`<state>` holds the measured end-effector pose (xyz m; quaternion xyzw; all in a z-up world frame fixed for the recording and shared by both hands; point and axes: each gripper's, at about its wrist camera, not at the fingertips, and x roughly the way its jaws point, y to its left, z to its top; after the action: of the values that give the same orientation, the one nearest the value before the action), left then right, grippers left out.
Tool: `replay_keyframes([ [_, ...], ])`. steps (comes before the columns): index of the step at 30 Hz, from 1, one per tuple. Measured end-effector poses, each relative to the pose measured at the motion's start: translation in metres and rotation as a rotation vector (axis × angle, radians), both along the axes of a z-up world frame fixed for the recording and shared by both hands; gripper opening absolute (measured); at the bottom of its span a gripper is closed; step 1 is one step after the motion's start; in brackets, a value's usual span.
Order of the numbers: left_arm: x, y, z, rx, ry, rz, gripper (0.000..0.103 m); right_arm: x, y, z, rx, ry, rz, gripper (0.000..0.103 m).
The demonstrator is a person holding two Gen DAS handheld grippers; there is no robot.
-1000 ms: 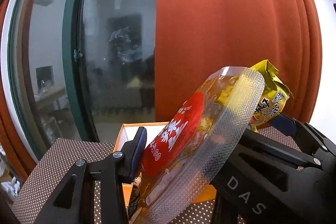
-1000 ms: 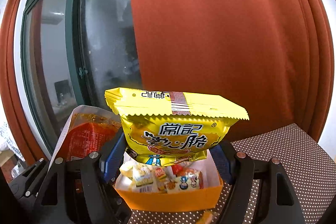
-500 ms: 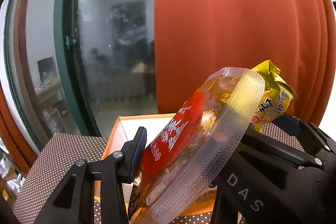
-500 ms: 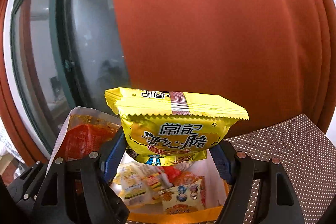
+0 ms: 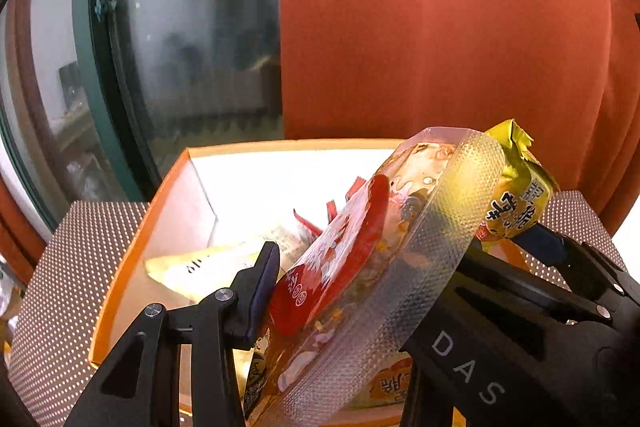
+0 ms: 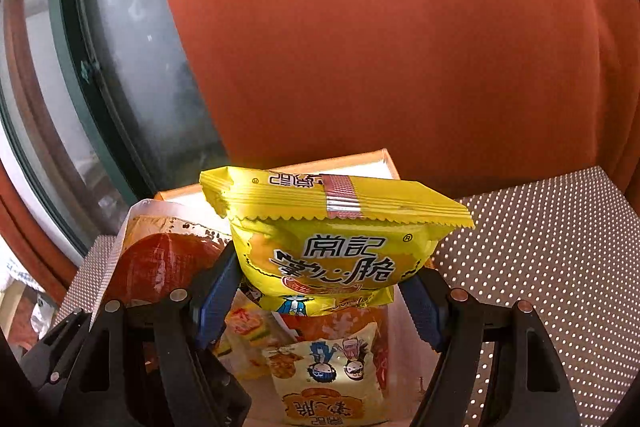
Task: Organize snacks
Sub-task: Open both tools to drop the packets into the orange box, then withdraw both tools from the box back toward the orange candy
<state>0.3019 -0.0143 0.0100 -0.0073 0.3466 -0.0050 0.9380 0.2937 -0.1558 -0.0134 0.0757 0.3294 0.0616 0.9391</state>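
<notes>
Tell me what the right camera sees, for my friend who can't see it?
The right gripper holds a yellow snack bag over an orange box with snack packets inside. A red pouch hangs left, before an orange curtain.

Bright yellow packet (image 6: 332, 239), black lettering; clear pouch (image 5: 372, 267) with red label; orange box (image 5: 132, 251), white inside, on brown white-dotted cloth (image 6: 540, 247).

A brown tabletop (image 6: 540, 267) dotted with white carries an orange box (image 5: 132, 259) that holds snack packets (image 6: 328, 375).
</notes>
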Motion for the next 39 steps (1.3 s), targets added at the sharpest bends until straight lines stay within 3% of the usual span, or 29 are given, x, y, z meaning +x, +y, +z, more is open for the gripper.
replay_keyframes([
  [6, 0.012, 0.004, -0.02, -0.024, 0.099, -0.015, 0.047, 0.016, 0.011, -0.016, -0.032, 0.049, 0.001, 0.078],
  [12, 0.019, 0.006, -0.034, -0.026, 0.144, -0.017, 0.049, 0.025, 0.017, -0.031, -0.082, 0.086, -0.006, 0.077],
  [13, 0.019, 0.006, -0.035, -0.025, 0.148, -0.023, 0.051, 0.025, 0.017, -0.032, -0.086, 0.091, -0.007, 0.077],
  [15, 0.023, 0.005, -0.038, -0.036, 0.157, -0.051, 0.066, 0.027, 0.017, -0.034, -0.102, 0.101, -0.009, 0.077],
  [21, 0.029, 0.004, -0.043, -0.034, 0.176, -0.069, 0.073, 0.029, 0.02, -0.038, -0.146, 0.121, -0.005, 0.083],
  [24, 0.022, 0.002, -0.037, -0.032, 0.164, -0.075, 0.087, 0.028, 0.021, -0.037, -0.148, 0.16, 0.03, 0.089],
  [27, 0.014, 0.003, -0.029, -0.021, 0.139, -0.066, 0.09, 0.022, 0.02, -0.031, -0.145, 0.154, 0.041, 0.089],
  [31, 0.006, 0.003, -0.021, 0.004, 0.124, -0.069, 0.091, 0.011, 0.024, -0.022, -0.174, 0.137, 0.069, 0.097],
  [39, -0.018, 0.007, -0.002, 0.016, 0.082, -0.065, 0.094, -0.009, 0.027, -0.002, -0.198, 0.064, 0.073, 0.097],
])
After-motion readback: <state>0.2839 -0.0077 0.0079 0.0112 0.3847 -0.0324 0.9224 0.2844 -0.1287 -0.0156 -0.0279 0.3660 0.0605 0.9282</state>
